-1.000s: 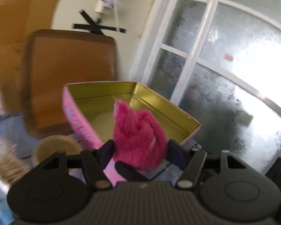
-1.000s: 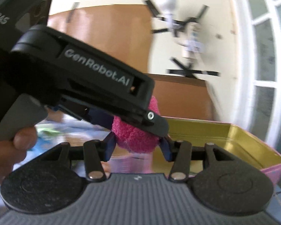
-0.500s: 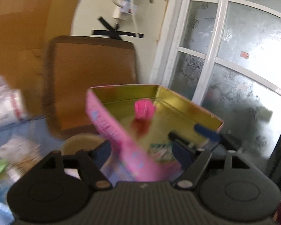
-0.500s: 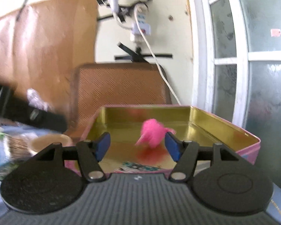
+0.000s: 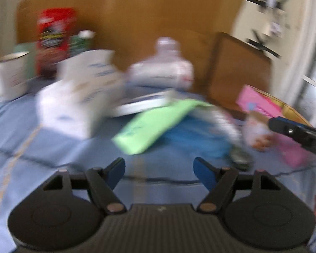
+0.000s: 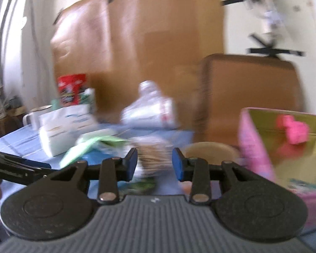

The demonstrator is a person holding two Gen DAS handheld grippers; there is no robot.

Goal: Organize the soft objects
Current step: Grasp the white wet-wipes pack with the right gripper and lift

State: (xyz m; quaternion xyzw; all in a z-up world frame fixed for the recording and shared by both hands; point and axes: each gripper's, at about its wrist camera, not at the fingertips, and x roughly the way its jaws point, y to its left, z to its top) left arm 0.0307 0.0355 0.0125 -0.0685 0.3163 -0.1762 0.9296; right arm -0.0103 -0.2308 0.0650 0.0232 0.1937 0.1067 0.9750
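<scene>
The pink fluffy ball lies inside the pink tin with a gold lining, at the right of the right wrist view. My right gripper points left of the tin; its jaws are closing with nothing between the pads. My left gripper is open and empty over the blue tablecloth. Ahead of it lies a light green soft pack on a blue cloth. The tin shows at the right edge there. Both views are blurred.
White tissue packs, a clear plastic bag, a white mug, a red packet and a plate crowd the table's back. A brown chair back and a beige bowl stand near the tin.
Both grippers held the pink ball over the tin, then let it fall in. Both views have swung left from the tin toward the cluttered table. The right jaws have narrowed.
</scene>
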